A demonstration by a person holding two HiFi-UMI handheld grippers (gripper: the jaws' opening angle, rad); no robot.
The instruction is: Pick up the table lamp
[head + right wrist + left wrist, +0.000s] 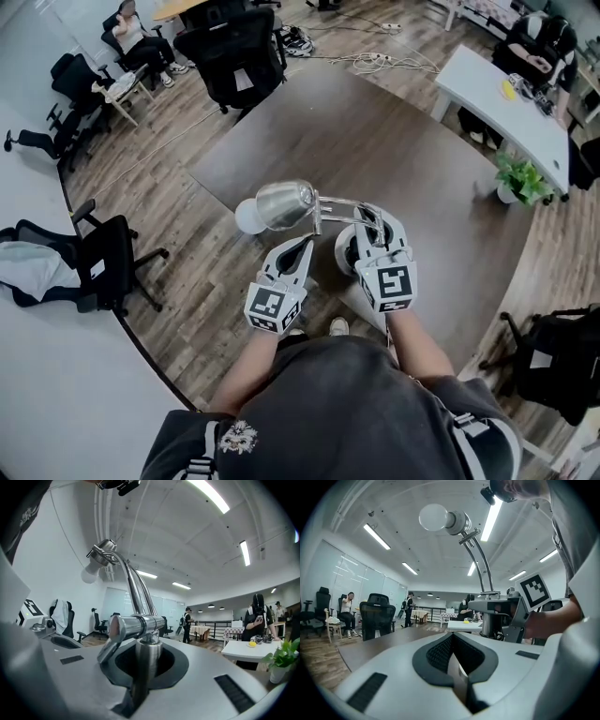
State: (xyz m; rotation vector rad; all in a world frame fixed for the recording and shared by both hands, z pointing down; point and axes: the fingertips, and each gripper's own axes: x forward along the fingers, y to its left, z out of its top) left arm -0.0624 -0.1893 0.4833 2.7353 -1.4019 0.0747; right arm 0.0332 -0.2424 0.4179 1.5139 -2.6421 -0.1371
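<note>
- Black-and-white square markers sit on the cubes of both grippers.
- The near edge of the dark table (375, 131) runs beneath the grippers. A black office chair (112, 258) stands well apart on the left, with a white desk (487, 94) and a potted plant (520, 178) on the right.
- The chrome table lamp (281, 204) arches on two curved rods and ends in a white round bulb.
- The right gripper (372, 225) is clamped on the lamp's upright post, over the table's near edge.
- The left gripper (305, 244) is just beside the lamp, its jaws together and empty.

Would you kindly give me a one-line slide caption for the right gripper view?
The right claw grips the table lamp by its metal post, bulb arching overhead.
</note>
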